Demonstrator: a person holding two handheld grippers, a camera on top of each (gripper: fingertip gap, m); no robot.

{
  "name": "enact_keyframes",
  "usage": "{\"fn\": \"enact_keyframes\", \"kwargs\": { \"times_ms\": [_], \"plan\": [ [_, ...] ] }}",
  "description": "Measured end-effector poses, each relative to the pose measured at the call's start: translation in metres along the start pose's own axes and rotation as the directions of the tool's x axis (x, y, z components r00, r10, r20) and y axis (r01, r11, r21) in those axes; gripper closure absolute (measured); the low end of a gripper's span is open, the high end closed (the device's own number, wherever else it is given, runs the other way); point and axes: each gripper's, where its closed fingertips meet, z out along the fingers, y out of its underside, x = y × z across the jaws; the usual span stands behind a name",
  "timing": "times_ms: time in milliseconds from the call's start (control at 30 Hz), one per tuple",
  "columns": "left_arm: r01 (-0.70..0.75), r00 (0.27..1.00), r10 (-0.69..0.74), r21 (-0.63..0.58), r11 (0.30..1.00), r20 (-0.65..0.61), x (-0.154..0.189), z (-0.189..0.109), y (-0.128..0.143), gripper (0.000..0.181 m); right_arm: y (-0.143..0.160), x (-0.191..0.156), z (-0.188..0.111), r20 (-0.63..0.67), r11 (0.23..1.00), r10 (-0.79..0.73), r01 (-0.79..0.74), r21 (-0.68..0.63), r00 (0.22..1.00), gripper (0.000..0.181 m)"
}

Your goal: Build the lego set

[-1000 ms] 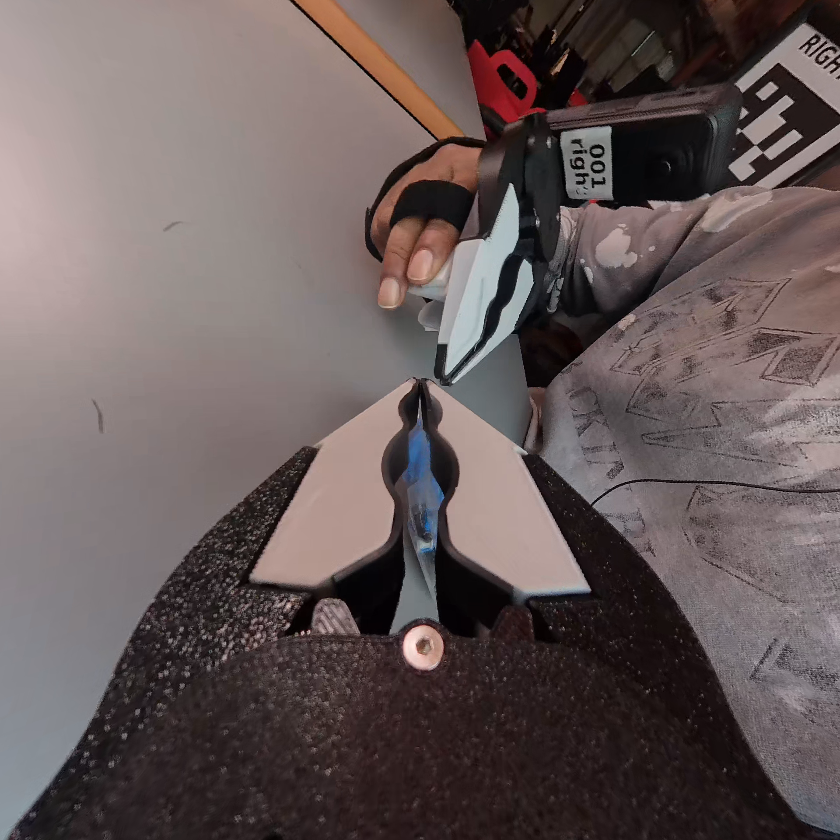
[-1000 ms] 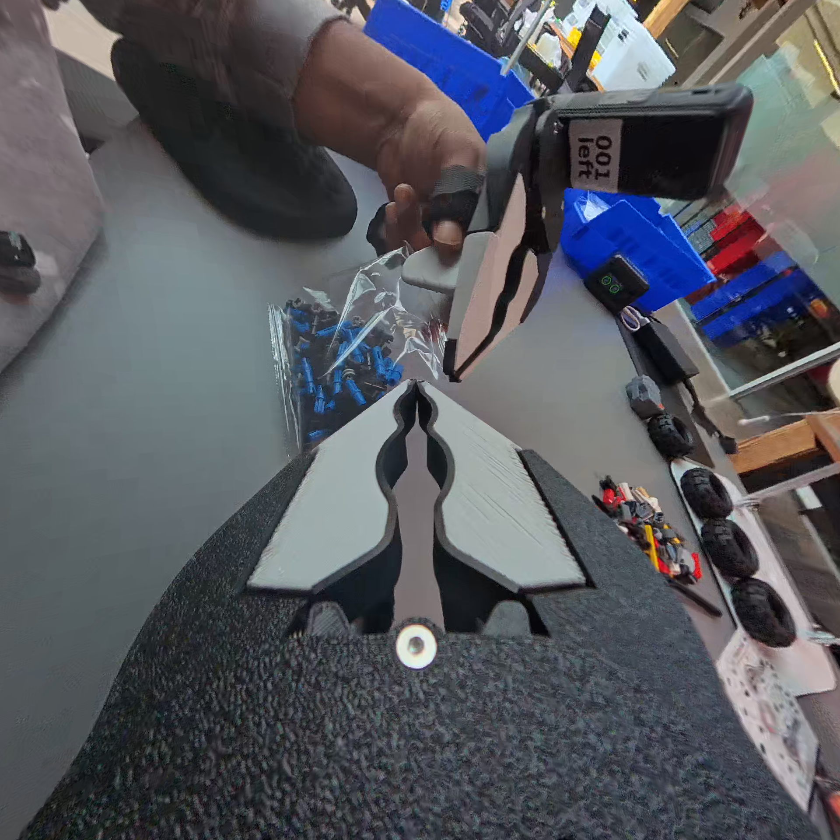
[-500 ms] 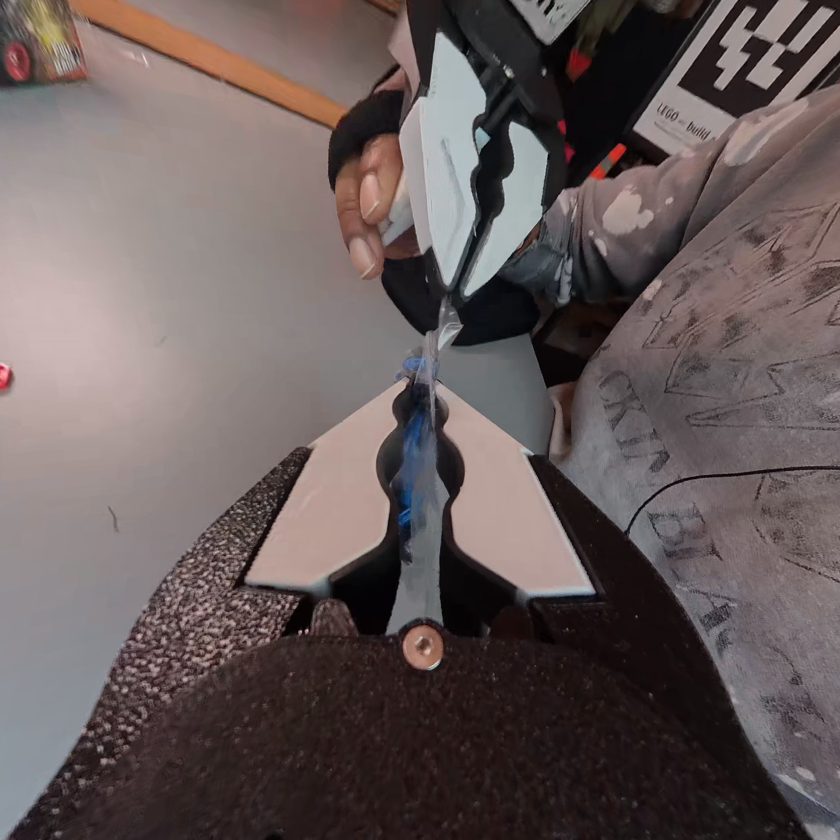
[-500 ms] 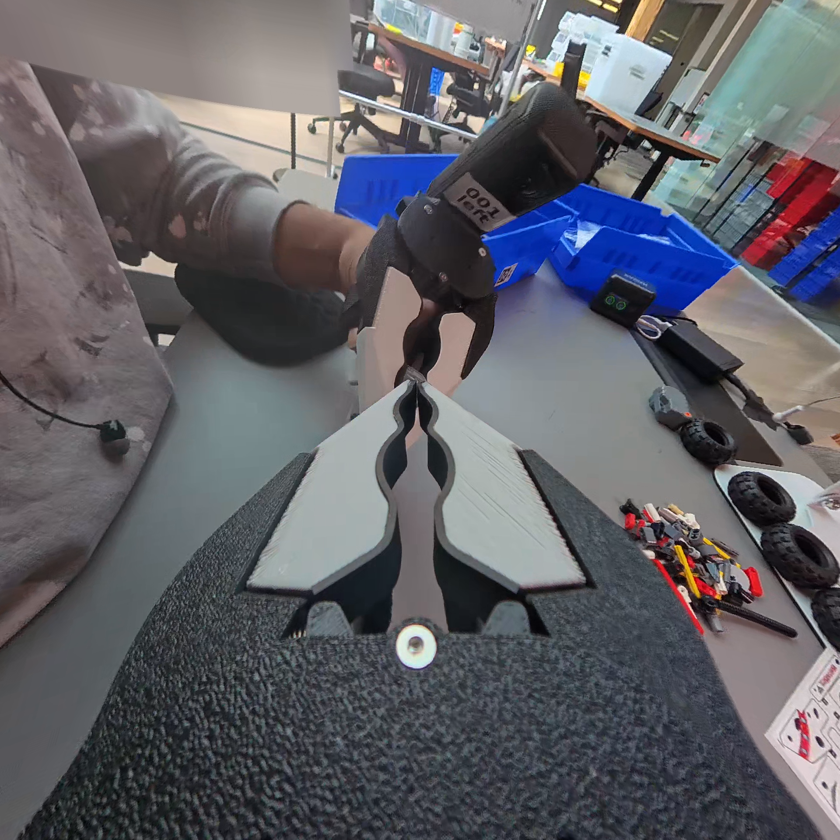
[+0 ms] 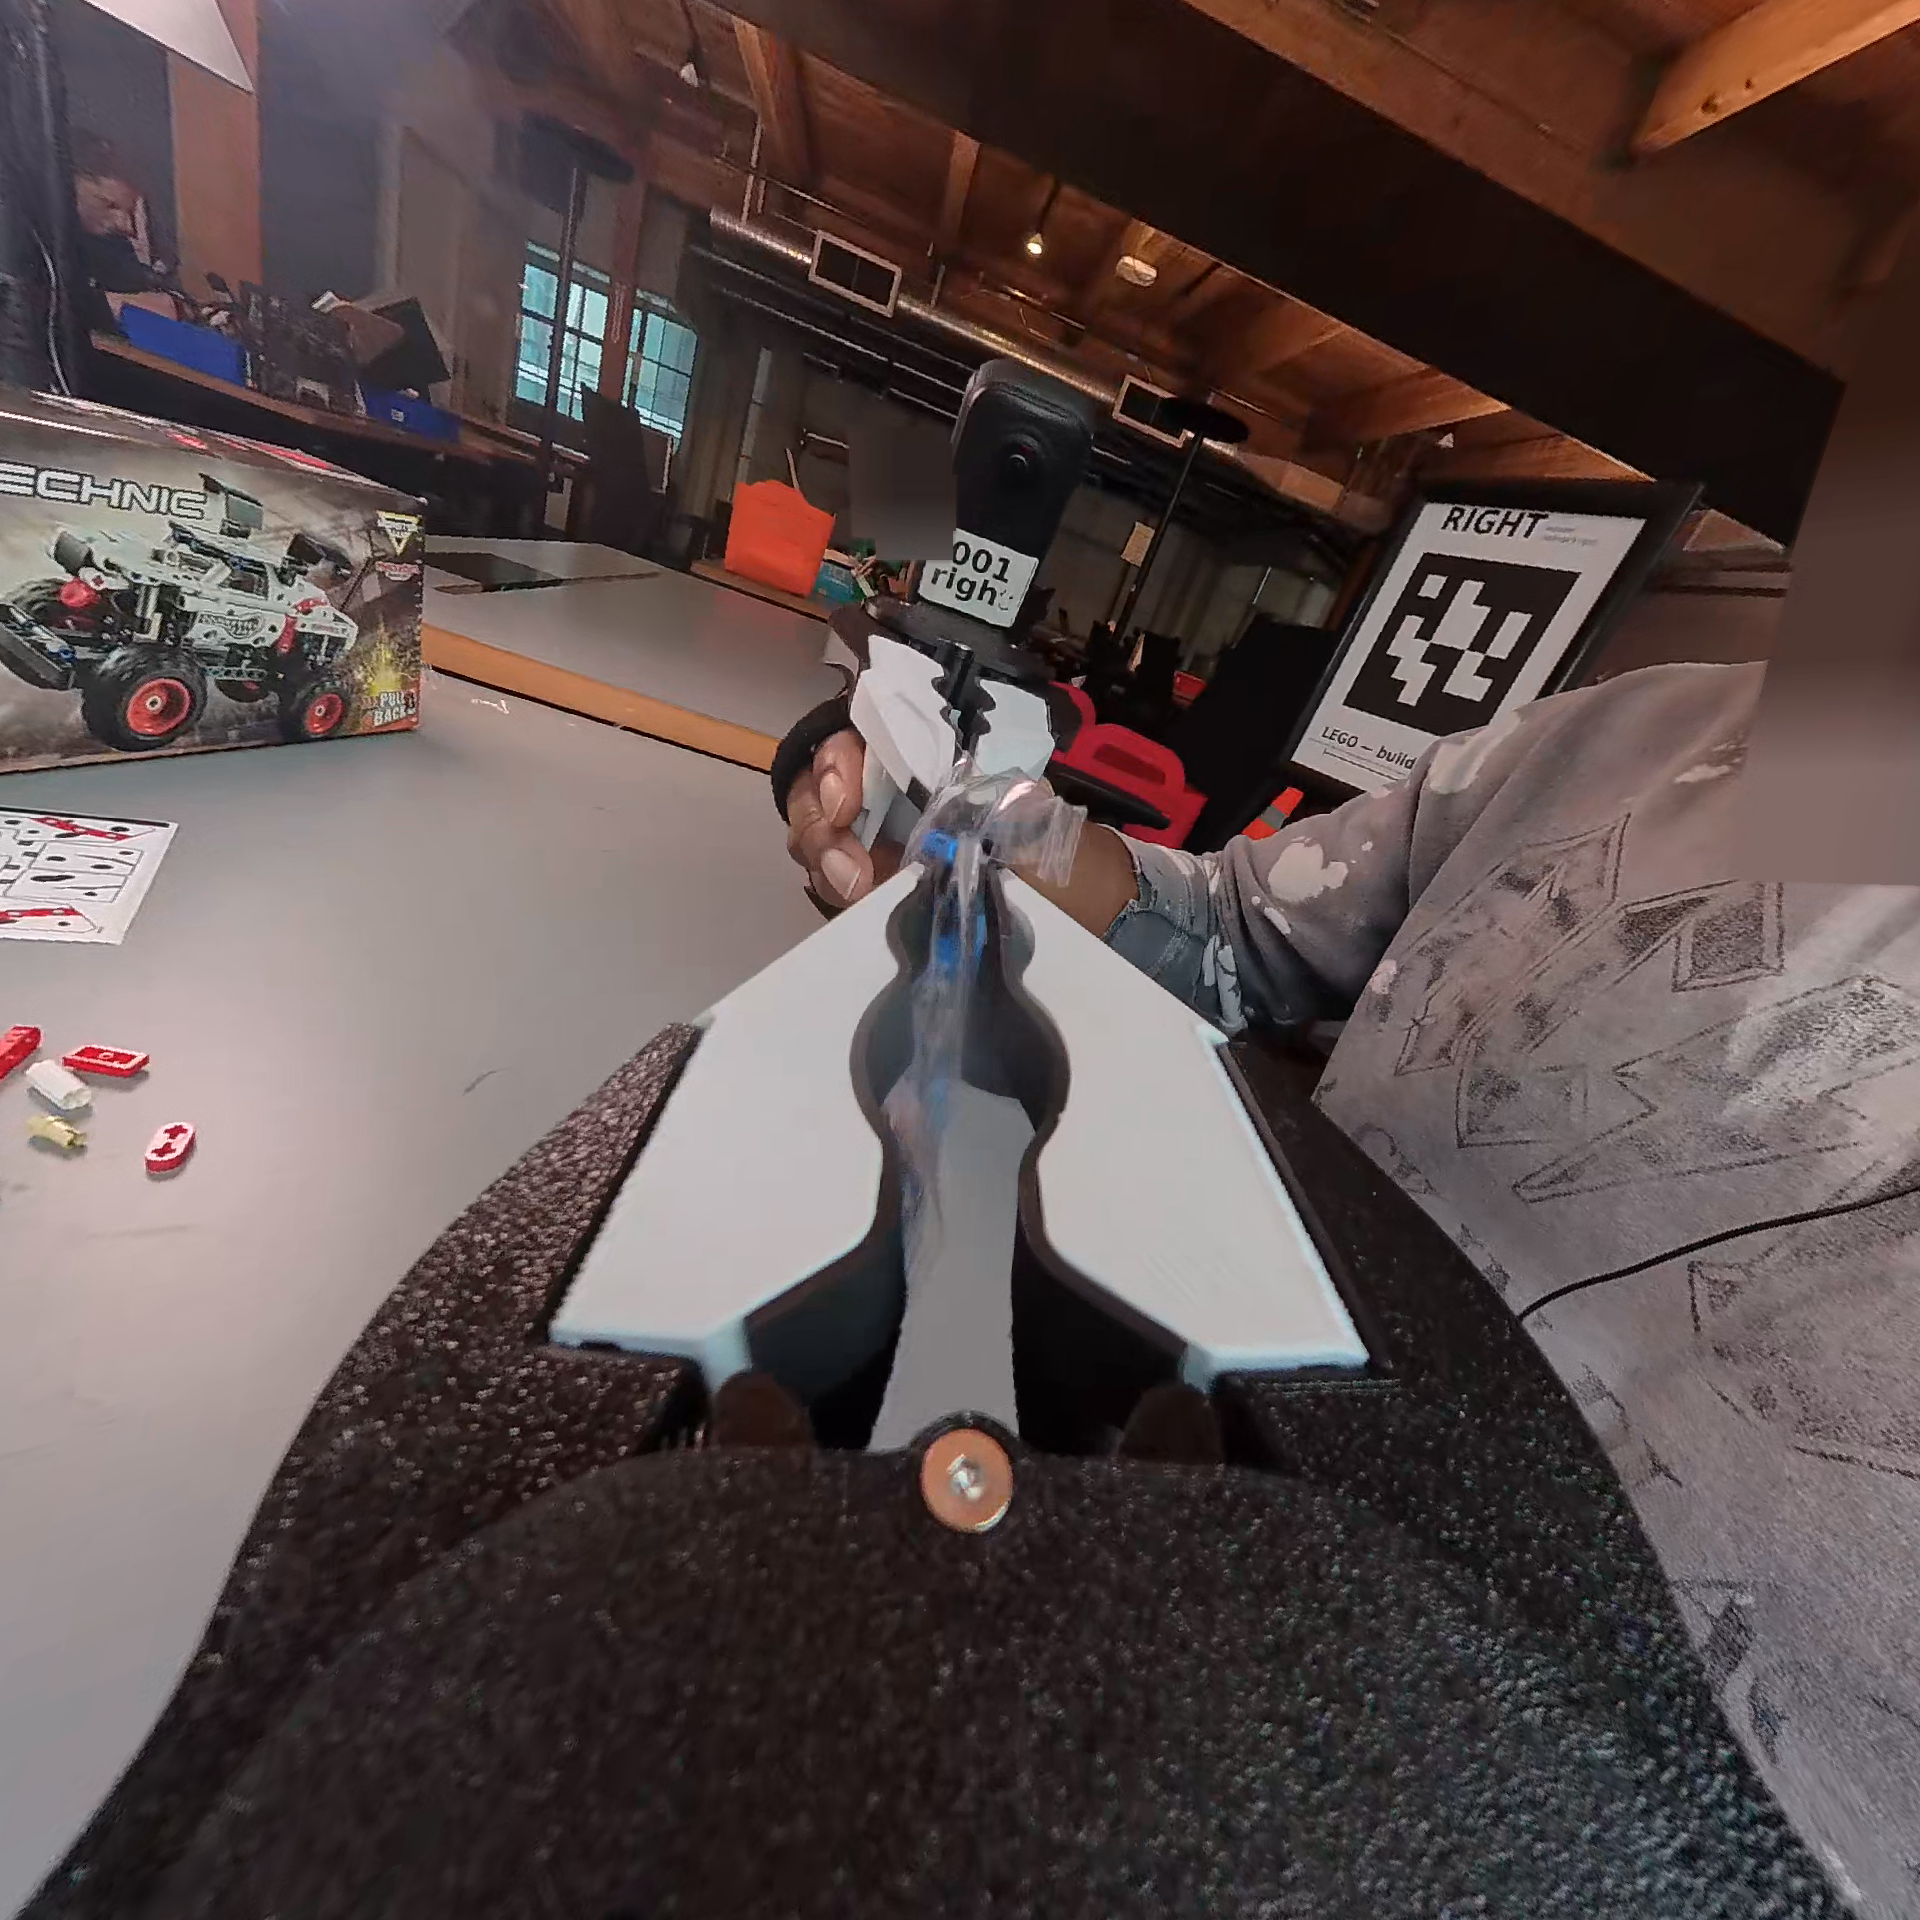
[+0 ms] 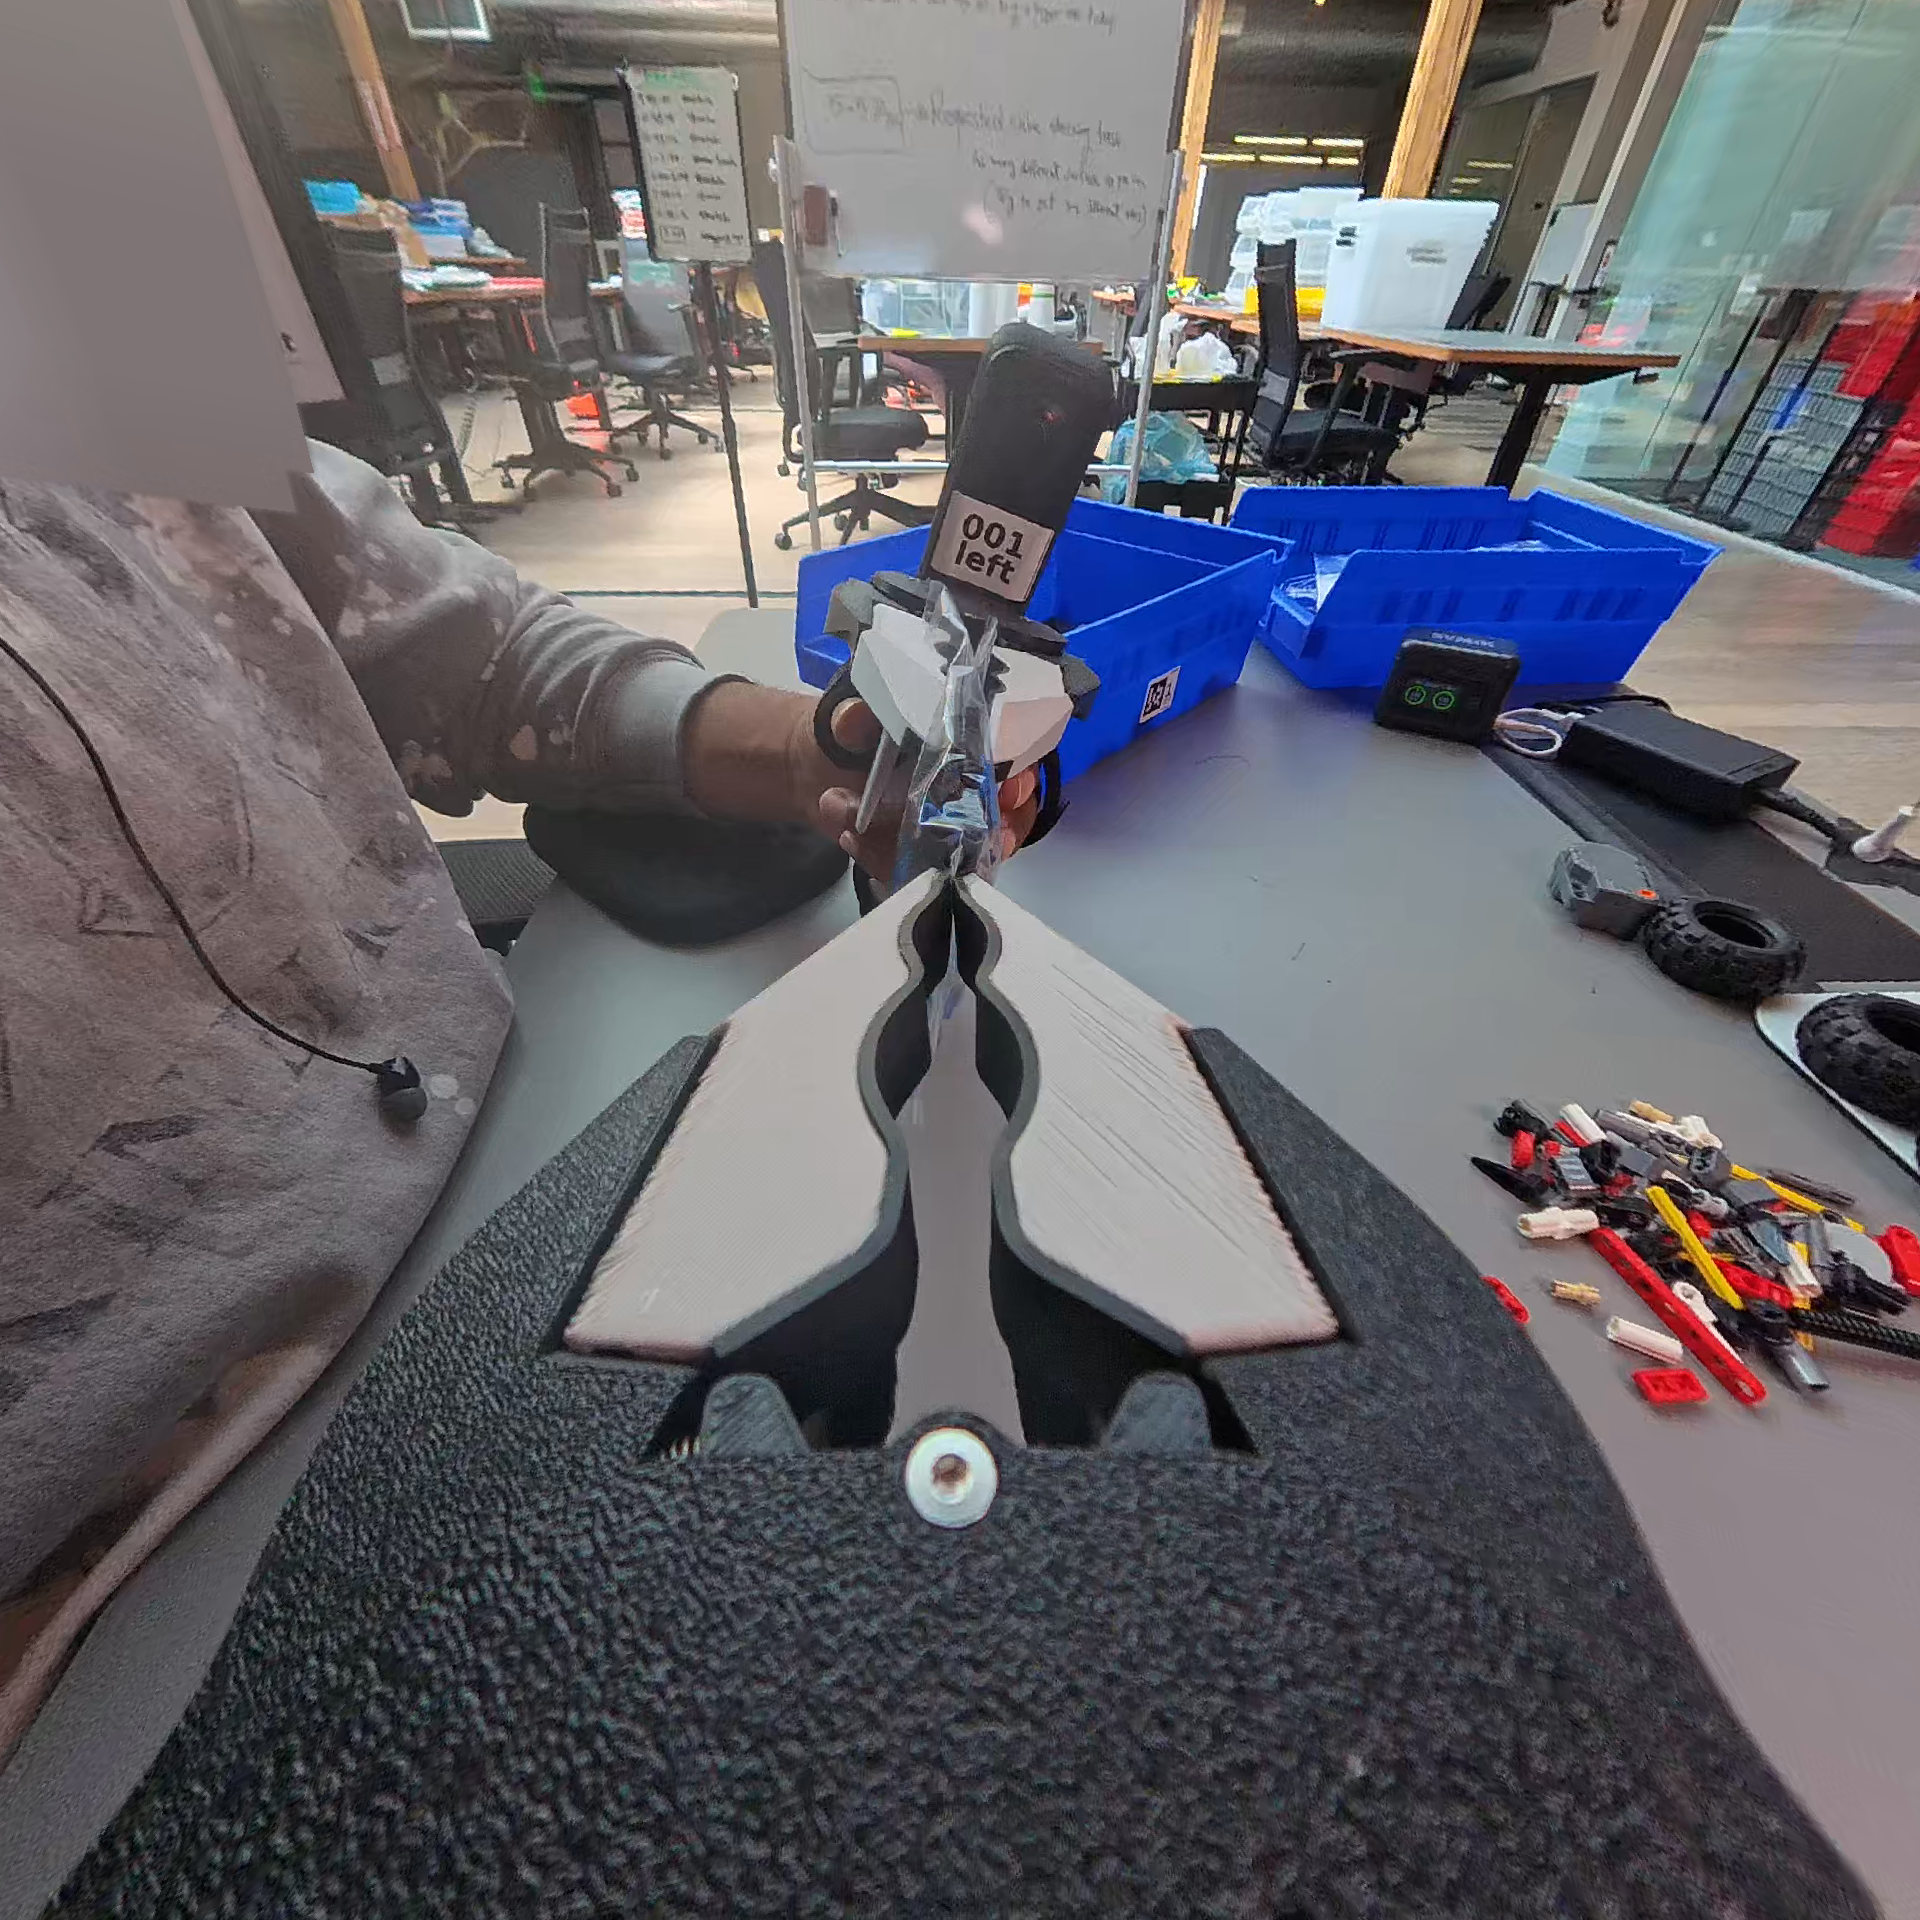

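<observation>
Claws meet tip to tip above the table [image 6: 1351,935], both pinching one clear bag [image 5: 940,997] of small blue pieces. In the left wrist view the left claw [image 5: 951,883] is pressed together on the bag, which runs back between its fingers; just beyond, the right claw [image 5: 961,764] nips the bag's crumpled top. In the right wrist view the right claw [image 6: 951,883] is pressed together on a bag edge, and the left claw [image 6: 951,821] beyond grips the rest, held up off the table. Loose red, black and yellow pieces [image 6: 1704,1236] lie heaped to the right, with black tyres [image 6: 1725,948] farther off. On the other side lie a few red bits [image 5: 104,1060], a sheet [image 5: 62,878] and, farther back, the set's box [image 5: 197,592]. Blue bins [image 6: 1174,613] stand at the far edge
</observation>
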Motion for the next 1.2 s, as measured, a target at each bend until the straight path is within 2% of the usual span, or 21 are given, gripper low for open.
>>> {"fn": "enact_keyframes", "kwargs": {
  "times_ms": [67,133,200,267,467,533,567,600,667,833,933,1000,1067,1200],
  "plan": [
    [0.014,1.0,-0.014,-0.04,0.999,-0.012,0.0,0.001,0.006,0.16,0.0,0.001,-0.003,0.007,1.0,0.03,-0.03,0.005,1.0,0.181],
    [0.03,1.0,-0.028,-0.146,0.989,0.012,-0.007,0.001,0.025,0.147,0.013,0.007,-0.003,-0.018,0.998,0.039,-0.04,-0.053,0.999,0.181],
    [0.019,0.997,0.001,-0.279,0.96,0.073,-0.02,0.0,0.051,0.144,0.04,0.01,0.0,-0.027,0.984,0.034,-0.038,-0.176,0.999,0.181],
    [0.004,0.997,0.024,-0.355,0.935,0.075,-0.02,0.001,0.064,0.142,0.061,0.013,0.002,-0.038,0.97,0.039,-0.047,-0.239,0.999,0.181],
    [-0.057,0.985,0.133,-0.515,0.855,0.112,-0.03,-0.008,0.09,0.139,0.065,0.02,-0.003,-0.052,0.967,0.099,-0.109,-0.231,0.994,0.181],
    [-0.058,0.981,0.143,-0.518,0.853,0.127,-0.033,-0.008,0.091,0.144,0.065,0.021,-0.004,-0.057,0.968,0.095,-0.106,-0.229,0.994,0.181],
    [-0.058,0.979,0.149,-0.505,0.861,0.141,-0.035,-0.006,0.089,0.151,0.066,0.022,-0.005,-0.058,0.968,0.092,-0.103,-0.23,0.994,0.181],
    [-0.056,0.976,0.151,-0.485,0.873,0.159,-0.037,-0.005,0.085,0.167,0.066,0.022,-0.005,-0.056,0.968,0.091,-0.102,-0.229,0.994,0.181],
    [-0.042,0.972,0.143,-0.464,0.885,0.184,-0.04,-0.005,0.08,0.18,0.066,0.023,-0.007,-0.057,0.968,0.089,-0.099,-0.231,0.994,0.181],
    [0.028,0.983,0.043,-0.372,0.928,0.179,-0.036,-0.006,0.06,0.181,0.073,0.018,-0.015,-0.015,0.958,0.093,-0.093,-0.271,0.996,0.181],
    [0.034,0.985,0.033,-0.385,0.922,0.167,-0.032,-0.005,0.059,0.181,0.074,0.014,-0.016,0.007,0.95,0.077,-0.071,-0.303,0.997,0.18],
    [0.049,0.987,0.017,-0.4,0.915,0.16,-0.028,-0.004,0.06,0.181,0.06,0.017,-0.019,-0.017,0.956,0.035,-0.038,-0.292,0.999,0.156],
    [0.065,0.986,0.006,-0.419,0.906,0.165,-0.027,-0.003,0.062,0.181,0.042,0.016,-0.017,-0.015,0.958,0.013,-0.016,-0.286,1.0,0.142],
    [0.106,0.984,-0.033,-0.424,0.9,0.177,-0.026,0.0,0.064,0.181,0.033,0.002,0.013,0.036,0.934,-0.077,0.085,-0.348,0.996,0.14]
  ]
}}
